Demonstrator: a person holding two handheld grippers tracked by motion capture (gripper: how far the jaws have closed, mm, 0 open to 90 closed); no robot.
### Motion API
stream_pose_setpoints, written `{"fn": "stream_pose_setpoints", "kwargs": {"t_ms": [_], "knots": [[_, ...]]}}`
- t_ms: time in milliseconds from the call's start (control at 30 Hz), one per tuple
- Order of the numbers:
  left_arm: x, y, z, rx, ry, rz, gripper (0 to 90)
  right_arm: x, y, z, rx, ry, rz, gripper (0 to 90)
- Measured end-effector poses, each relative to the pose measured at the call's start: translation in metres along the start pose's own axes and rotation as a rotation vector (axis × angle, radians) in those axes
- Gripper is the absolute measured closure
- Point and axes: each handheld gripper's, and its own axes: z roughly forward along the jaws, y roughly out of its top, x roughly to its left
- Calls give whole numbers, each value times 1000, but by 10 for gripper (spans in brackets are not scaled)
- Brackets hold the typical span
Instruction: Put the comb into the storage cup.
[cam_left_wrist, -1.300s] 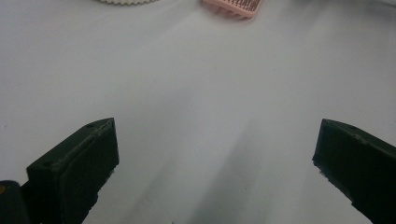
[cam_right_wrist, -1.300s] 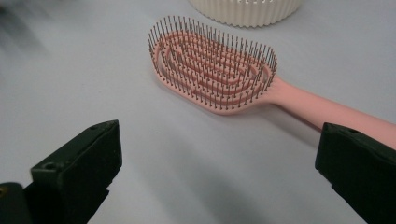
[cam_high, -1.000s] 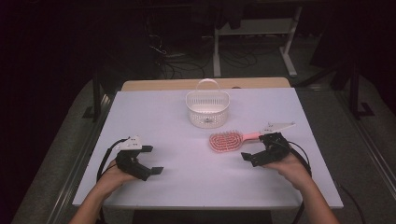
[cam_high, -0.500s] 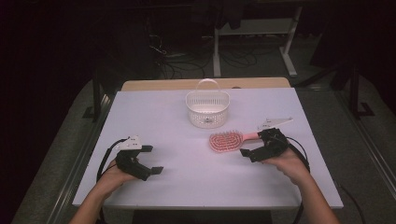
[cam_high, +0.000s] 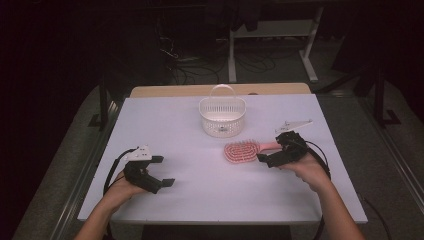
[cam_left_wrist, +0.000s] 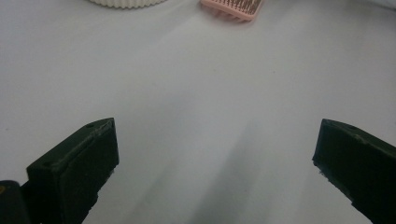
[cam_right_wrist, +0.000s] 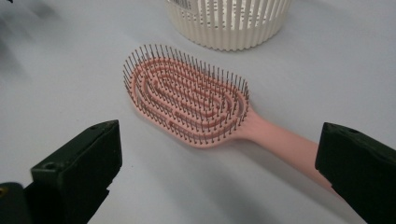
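One pink hairbrush (cam_right_wrist: 191, 105) lies bristles-up on the white table (cam_high: 200, 200), its head just ahead of my right gripper (cam_high: 274, 157) and its handle running toward the right-hand jaw. I see those jaws spread wide, holding nothing. Beyond the brush stands a white slatted basket (cam_high: 222, 116). My left gripper (cam_high: 159, 172), well apart, is also spread wide over bare table.
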Motion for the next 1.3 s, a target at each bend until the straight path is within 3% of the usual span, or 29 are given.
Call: {"fn": "stream_pose_setpoints", "kwargs": {"t_ms": [800,1033,1300], "knots": [[0,-1,1,0,-4,-2,0,-15,17,5,-7,-16,19,9],[-1,-1,1,0,-4,-2,0,-21,20,8,-4,-33,34,41],[0,-1,1,-1,-4,-3,0,-26,28,9,9,-59,9,96]]}}
